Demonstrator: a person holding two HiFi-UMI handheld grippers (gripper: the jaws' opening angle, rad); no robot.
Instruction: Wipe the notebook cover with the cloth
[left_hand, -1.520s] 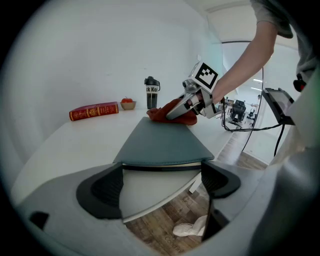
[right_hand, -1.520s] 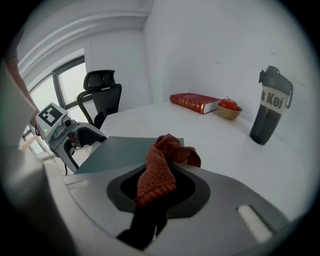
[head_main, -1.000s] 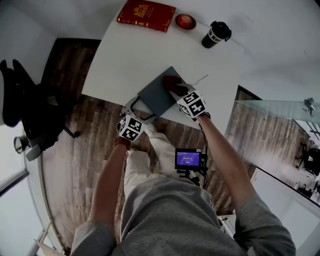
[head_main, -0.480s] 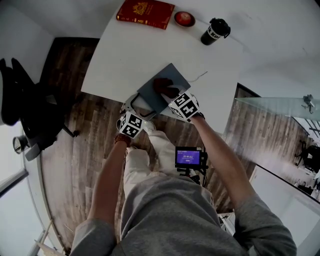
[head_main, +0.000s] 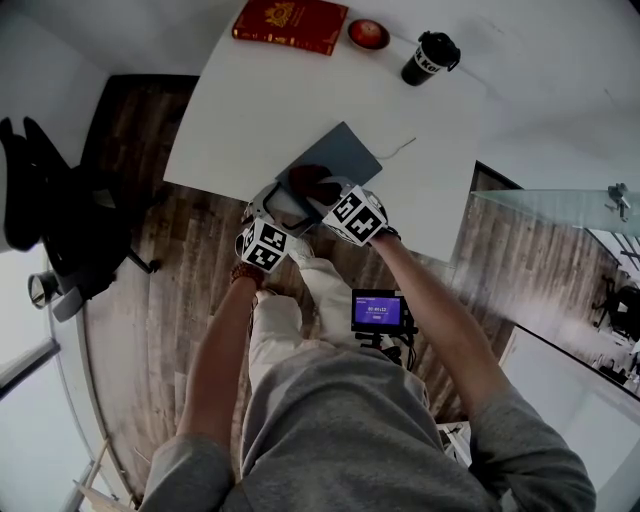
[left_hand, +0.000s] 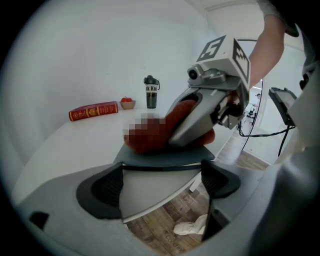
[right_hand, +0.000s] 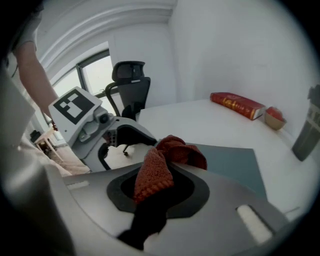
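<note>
My right gripper (right_hand: 159, 186) is clamping the rust-red knitted cloth (right_hand: 155, 167) and pressing it onto the grey notebook (right_hand: 227, 160) at the white table's (head_main: 250, 110) near edge. My left gripper (left_hand: 162, 182) is gaping wide around the notebook's corner, gripping nothing. I judge the wiping is underway, with the far cover left.

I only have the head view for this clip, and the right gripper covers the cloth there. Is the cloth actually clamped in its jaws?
Observer: Yes. The right gripper view shows the right gripper shut on the red cloth. The cloth's bunched end lies on the grey notebook.
Operator: And the left gripper, is it gripping the notebook?
Observer: In the left gripper view, the left gripper has its jaws wide apart with the notebook's near corner between them. I cannot tell whether the pads press on it.
</note>
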